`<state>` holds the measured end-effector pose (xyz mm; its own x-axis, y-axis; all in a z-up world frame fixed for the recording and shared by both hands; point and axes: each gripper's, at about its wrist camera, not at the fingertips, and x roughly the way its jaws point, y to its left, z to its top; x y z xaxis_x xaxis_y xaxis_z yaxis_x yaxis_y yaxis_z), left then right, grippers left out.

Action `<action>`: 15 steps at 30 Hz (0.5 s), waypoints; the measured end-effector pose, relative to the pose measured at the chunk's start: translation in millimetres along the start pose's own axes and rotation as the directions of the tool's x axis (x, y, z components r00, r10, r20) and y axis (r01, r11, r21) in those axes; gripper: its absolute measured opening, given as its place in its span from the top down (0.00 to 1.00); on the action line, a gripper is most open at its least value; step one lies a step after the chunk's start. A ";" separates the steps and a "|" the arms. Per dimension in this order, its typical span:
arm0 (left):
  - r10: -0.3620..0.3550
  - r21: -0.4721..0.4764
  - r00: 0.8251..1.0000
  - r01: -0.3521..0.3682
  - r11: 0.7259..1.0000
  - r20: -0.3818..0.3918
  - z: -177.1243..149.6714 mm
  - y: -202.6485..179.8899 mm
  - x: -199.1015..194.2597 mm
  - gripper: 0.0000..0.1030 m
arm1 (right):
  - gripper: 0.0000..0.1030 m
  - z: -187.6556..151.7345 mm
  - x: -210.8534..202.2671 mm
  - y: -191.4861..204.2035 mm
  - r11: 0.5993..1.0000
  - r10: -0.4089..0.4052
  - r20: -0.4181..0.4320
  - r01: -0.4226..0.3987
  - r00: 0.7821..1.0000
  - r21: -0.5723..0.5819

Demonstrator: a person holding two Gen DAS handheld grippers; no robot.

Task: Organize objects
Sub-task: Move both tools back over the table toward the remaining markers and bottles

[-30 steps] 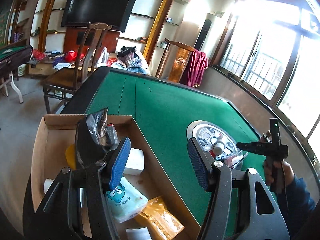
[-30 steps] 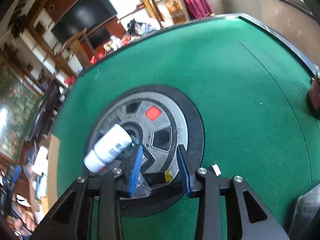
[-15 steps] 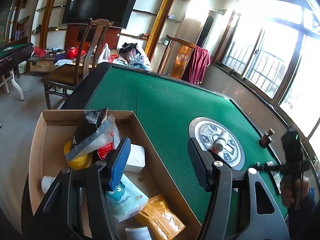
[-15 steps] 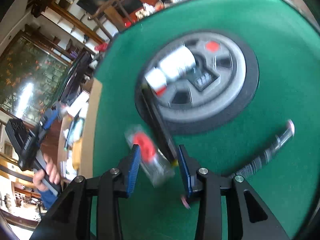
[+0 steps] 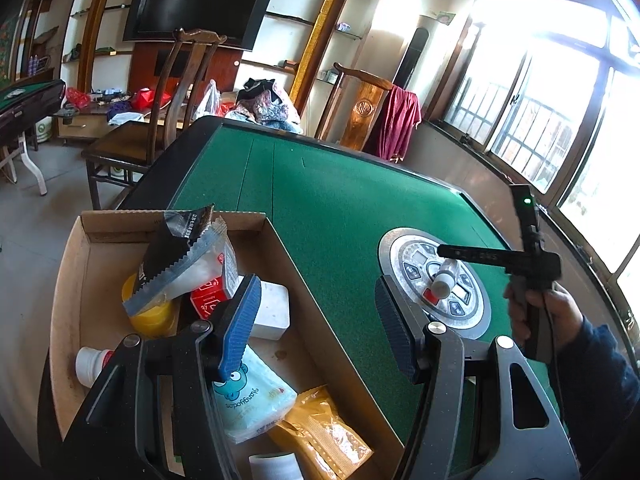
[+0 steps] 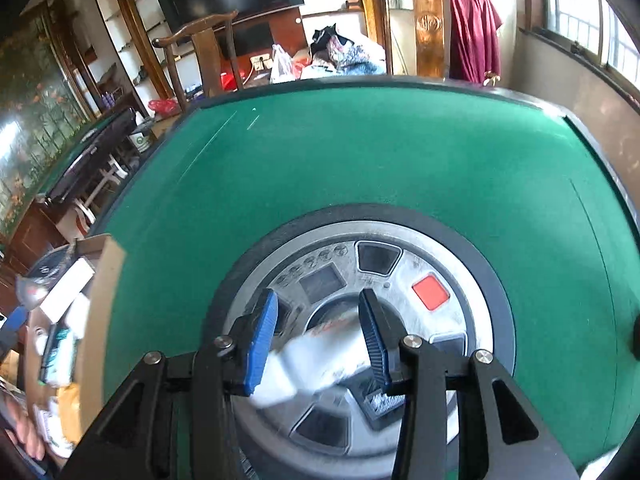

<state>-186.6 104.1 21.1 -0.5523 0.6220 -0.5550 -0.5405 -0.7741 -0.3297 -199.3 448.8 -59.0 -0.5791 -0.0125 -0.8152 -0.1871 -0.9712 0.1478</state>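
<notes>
A cardboard box [image 5: 80,264] at the table's left edge holds several items: a black and clear snack bag [image 5: 180,256], a yellow tub [image 5: 154,318], a white block [image 5: 270,312], a blue tissue pack [image 5: 248,400] and an orange packet [image 5: 324,440]. My left gripper [image 5: 316,320] is open and empty above the box's right wall. A small white bottle [image 5: 444,276] lies on the round silver control panel [image 5: 408,248]. In the right wrist view my right gripper [image 6: 318,336] is open with the blurred white bottle [image 6: 316,364] between its jaws over the panel [image 6: 432,268].
The green felt table [image 5: 340,200] has a raised dark rim. Wooden chairs [image 5: 180,92] stand behind it, one with a red garment [image 5: 396,120]. Windows run along the right wall. A dark object [image 6: 636,336] sits at the right edge of the felt.
My right gripper swung away over a packet and a pen, then came back over the panel with its jaws around the white bottle. The snack bag dropped from my left gripper into the box.
</notes>
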 end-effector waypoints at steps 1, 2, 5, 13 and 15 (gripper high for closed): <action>-0.001 0.000 1.000 0.001 1.000 0.000 0.2 -0.2 -0.1 0.42 | 0.59 0.6 2.7 0.0 1.000 -0.003 -0.016 0.003 1.000 0.004; -0.001 0.000 1.000 0.001 1.000 0.000 0.3 -0.5 -0.3 0.42 | 0.59 -1.4 4.0 -0.4 1.000 -0.007 -0.047 0.007 0.999 0.005; -0.006 -0.002 1.000 0.006 1.000 0.002 0.6 0.2 -0.5 0.42 | 0.56 -14.1 -6.4 -5.5 1.000 0.011 -0.104 -0.009 0.995 0.017; 0.000 0.003 1.000 0.000 1.000 -0.004 -0.3 -1.4 1.6 0.42 | 0.53 -80.1 -32.9 -13.9 0.971 0.210 -0.260 -0.169 0.943 0.172; 0.000 0.002 1.000 0.000 1.000 -0.005 0.7 -0.1 1.6 0.42 | 0.53 -96.9 -42.4 -11.6 0.959 0.255 -0.267 -0.208 0.929 0.194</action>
<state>-187.9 105.2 20.8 -0.5492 0.6218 -0.5584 -0.5422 -0.7736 -0.3281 -95.6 437.6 -80.4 -0.3745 -0.3231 -0.8691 -0.2127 -0.8824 0.4197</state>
